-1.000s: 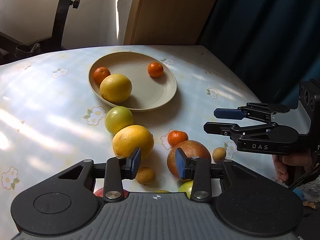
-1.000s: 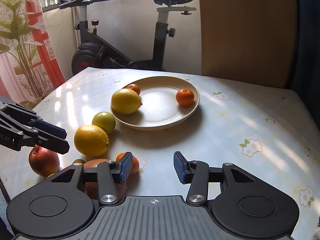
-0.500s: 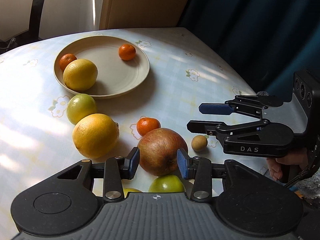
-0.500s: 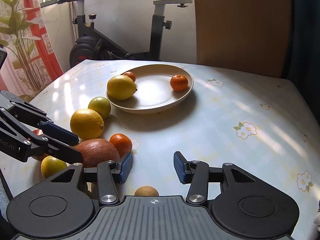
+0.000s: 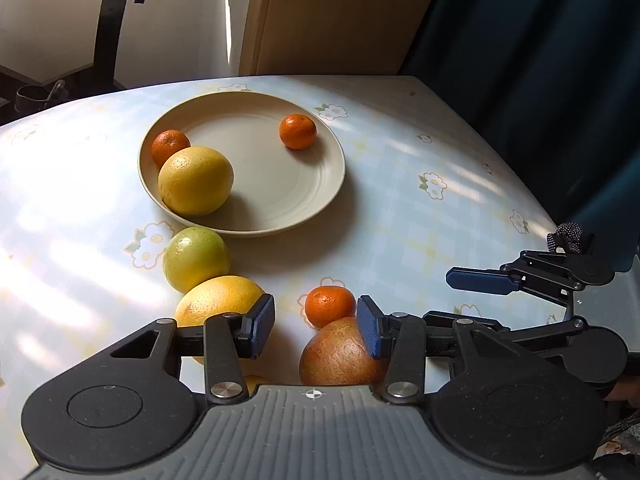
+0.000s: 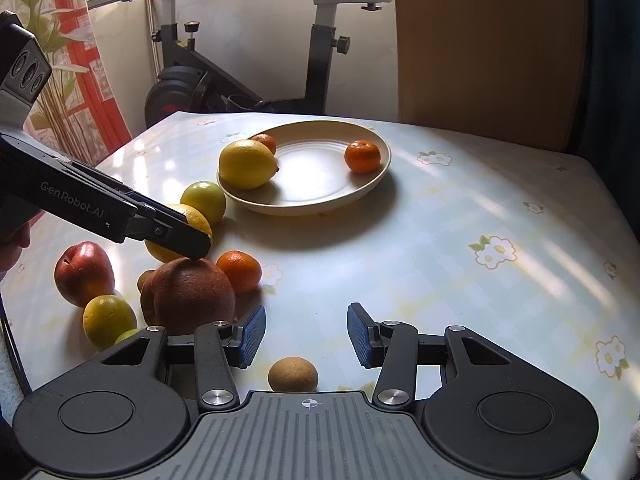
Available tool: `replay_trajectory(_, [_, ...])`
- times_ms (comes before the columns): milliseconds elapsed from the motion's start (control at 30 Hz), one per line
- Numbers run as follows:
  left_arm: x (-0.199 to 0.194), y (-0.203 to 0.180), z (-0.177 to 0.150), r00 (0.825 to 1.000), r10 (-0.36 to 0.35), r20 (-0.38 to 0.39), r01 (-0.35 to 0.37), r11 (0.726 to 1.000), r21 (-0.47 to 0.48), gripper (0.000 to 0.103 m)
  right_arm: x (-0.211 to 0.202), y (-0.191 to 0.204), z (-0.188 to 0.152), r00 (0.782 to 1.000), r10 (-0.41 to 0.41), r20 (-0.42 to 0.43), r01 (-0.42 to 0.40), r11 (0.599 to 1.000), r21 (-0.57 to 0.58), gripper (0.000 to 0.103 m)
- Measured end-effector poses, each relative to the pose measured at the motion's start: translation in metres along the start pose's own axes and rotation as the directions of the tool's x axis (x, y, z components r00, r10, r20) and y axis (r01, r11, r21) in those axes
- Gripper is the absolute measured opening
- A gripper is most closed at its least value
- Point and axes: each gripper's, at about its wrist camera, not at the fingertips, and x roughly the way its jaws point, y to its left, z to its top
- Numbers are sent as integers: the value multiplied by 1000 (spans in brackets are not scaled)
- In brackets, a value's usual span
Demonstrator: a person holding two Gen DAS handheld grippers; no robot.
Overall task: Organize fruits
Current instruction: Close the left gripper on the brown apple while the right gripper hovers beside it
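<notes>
From my left wrist view, the left tool (image 5: 316,330) sits low over the fruit cluster. Its jaws have just been opening and stand released; the brown-red fruit (image 5: 340,354) lies partly between them, under the right-hand pad. I cannot tell from this view whether that pad touches it. The right wrist view shows what the left cannot: the left tool's (image 6: 198,240) finger tips end just at the top of that same fruit (image 6: 188,296), with the large yellow citrus (image 6: 180,232) behind them.

Only the right view shows the red apple (image 6: 82,272), a yellow-green fruit (image 6: 108,320) at the near left of the cluster, and a small tan fruit (image 6: 293,374) lying on the counter (image 6: 460,240) between the pads of the right tool (image 6: 306,334). That tool is released, gripping nothing, pads well clear of the tan fruit.

Both views show the plate (image 5: 304,204) holding a yellow citrus (image 5: 195,181) and two mandarins, one (image 5: 170,146) behind the citrus, one (image 5: 297,131) alone at the far side. A green-yellow fruit (image 5: 196,259) lies just outside the plate's near rim; a third mandarin (image 5: 329,306) touches the brown-red fruit.

The plate's centre and right half are open. The counter right of the cluster is bare out to its edge; the right tool (image 5: 480,282) hangs over that side.
</notes>
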Motion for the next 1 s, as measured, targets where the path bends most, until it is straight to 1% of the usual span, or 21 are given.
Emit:
replay_trajectory(100, [-1, -2, 0, 1000, 1, -2, -1, 1000, 18, 47, 0, 8, -1, 1000, 17, -19, -18, 999, -43, 43])
replay_trajectory(200, [0, -1, 1, 1000, -3, 0, 3, 1000, 14, 47, 0, 19, -2, 999, 27, -38, -30, 995, -96, 45])
replay_trajectory(333, [-4, 2, -3, 1000, -12, 3, 12, 1000, 1, 46, -1, 31, -6, 999, 16, -51, -24, 986, -165, 46])
replay_trajectory(433, [-12, 6, -5, 998, -51, 21, 51, 998, -20, 46, 1, 33, -7, 997, 24, -68, -35, 985, -168, 47])
replay_trajectory(533, [-20, 10, -11, 995, -96, 26, 96, 995, -26, 46, 3, 39, -7, 997, 23, -79, -39, 979, -198, 47])
replay_trajectory(667, [-26, 19, -23, 985, -173, 7, 173, 984, -53, 46, 9, 45, -6, 995, 25, -93, -46, 972, -229, 47])
replay_trajectory(733, [-25, 21, -29, 981, -193, -5, 192, 980, -58, 46, 12, 49, -7, 995, 23, -101, -48, 968, -247, 47])
replay_trajectory(900, [-17, 21, -36, 983, -176, -41, 175, 984, -28, 45, 16, 54, -7, 994, 23, -110, -53, 959, -280, 47])
replay_trajectory(1000, [-13, 21, -38, 983, -177, -57, 177, 984, -6, 45, 19, 57, -6, 994, 5, -113, -41, 946, -321, 47])
